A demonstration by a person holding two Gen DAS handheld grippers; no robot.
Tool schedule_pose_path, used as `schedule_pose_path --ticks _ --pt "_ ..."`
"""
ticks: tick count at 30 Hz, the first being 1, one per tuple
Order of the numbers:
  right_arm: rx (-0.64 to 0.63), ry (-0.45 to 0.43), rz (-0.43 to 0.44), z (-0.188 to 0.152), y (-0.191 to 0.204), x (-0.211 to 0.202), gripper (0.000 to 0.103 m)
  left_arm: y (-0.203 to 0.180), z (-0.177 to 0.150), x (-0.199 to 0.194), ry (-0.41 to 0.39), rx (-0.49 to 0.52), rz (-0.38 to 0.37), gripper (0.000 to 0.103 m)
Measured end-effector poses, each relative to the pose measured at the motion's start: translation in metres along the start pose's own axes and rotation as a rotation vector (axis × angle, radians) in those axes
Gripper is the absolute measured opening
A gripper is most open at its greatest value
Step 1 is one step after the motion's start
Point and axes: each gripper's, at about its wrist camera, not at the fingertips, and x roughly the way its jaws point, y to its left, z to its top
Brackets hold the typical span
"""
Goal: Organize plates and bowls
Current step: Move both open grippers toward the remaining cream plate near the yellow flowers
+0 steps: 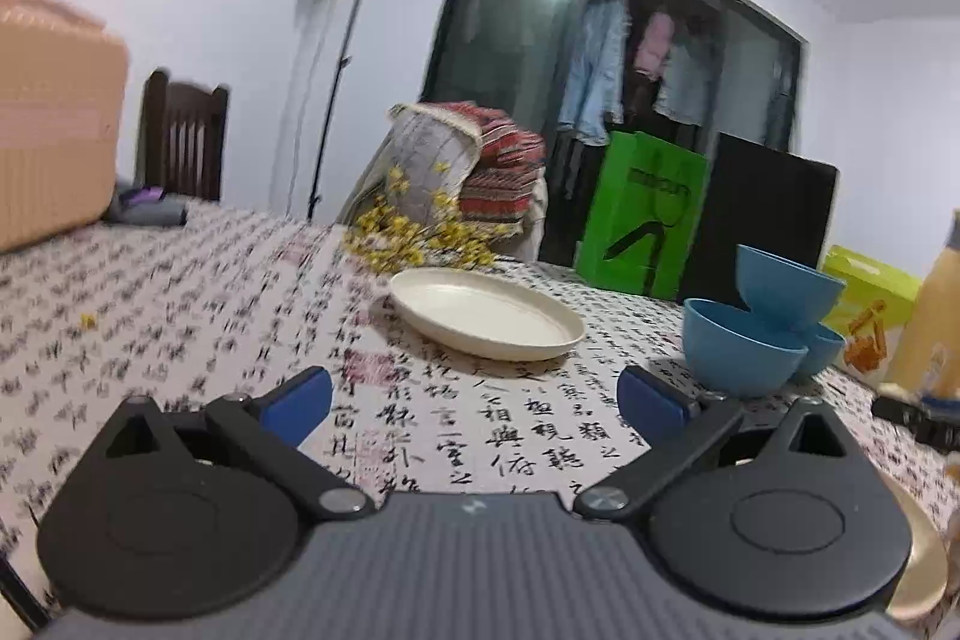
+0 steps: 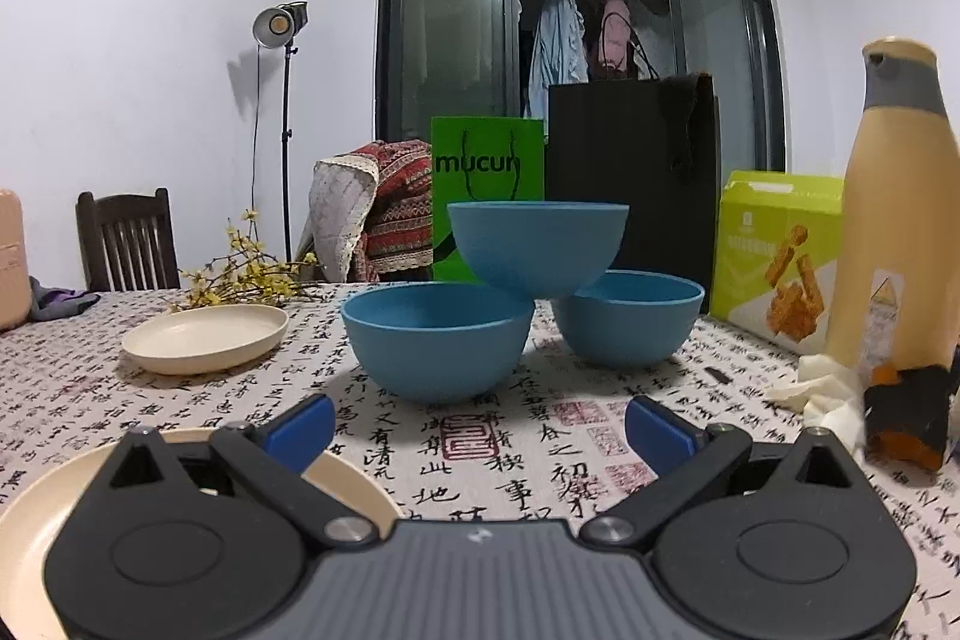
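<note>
Three round blue plastic bowls (image 2: 441,340) are sitting on the calligraphy-printed tabletop (image 2: 510,454), one perching atop two. Two cream round plates (image 2: 207,337) are lying nearby. Both the left tool (image 1: 474,400) and right tool (image 2: 480,427) are hovering spread, holding nothing.

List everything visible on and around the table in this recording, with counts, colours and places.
Round blue plastic bowls: 3, blue, table centre; one perched on the other two.
Round cream plates: 2, cream, one far left on the table, one under the right gripper.
Calligraphy-print tablecloth: 1, white with black characters, covering the table.
Yellow flower sprigs: 1 bunch, far table edge.
Green paper bag: 1, behind the bowls.
Black paper bag: 1, beside the green one.
Green snack box: 1, right.
Tan bottle: 1, far right.
Dark wooden chair: 1, far left.
Left gripper: open, empty.
Right gripper: open, empty.
</note>
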Motion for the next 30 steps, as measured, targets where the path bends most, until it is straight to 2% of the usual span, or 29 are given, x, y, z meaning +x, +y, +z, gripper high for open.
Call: schedule_pose_path --ticks 3,6,9,16,23,30 --pt "0.030 0.002 0.023 0.016 0.000 -0.006 0.103 -0.002 0.014 -0.006 -0.004 -0.011 -0.021 0.103" --pt "0.006 -0.003 0.036 0.041 0.008 -0.011 0.103 -0.001 0.033 -0.007 -0.005 -0.048 -0.036 0.103" --pt "-0.003 -0.007 0.085 0.070 0.021 -0.011 0.103 -0.001 0.053 -0.006 0.002 -0.094 -0.068 0.103" --pt "0.055 0.017 0.190 0.125 0.061 0.006 0.103 -0.014 0.098 0.003 0.005 -0.082 -0.056 0.103" --pt "0.052 0.071 0.201 0.148 0.101 0.038 0.103 -0.008 0.140 0.021 0.053 -0.168 -0.027 0.103" --pt "0.079 0.173 0.209 0.158 0.124 0.070 0.103 -0.003 0.165 0.041 0.070 -0.172 0.025 0.103"
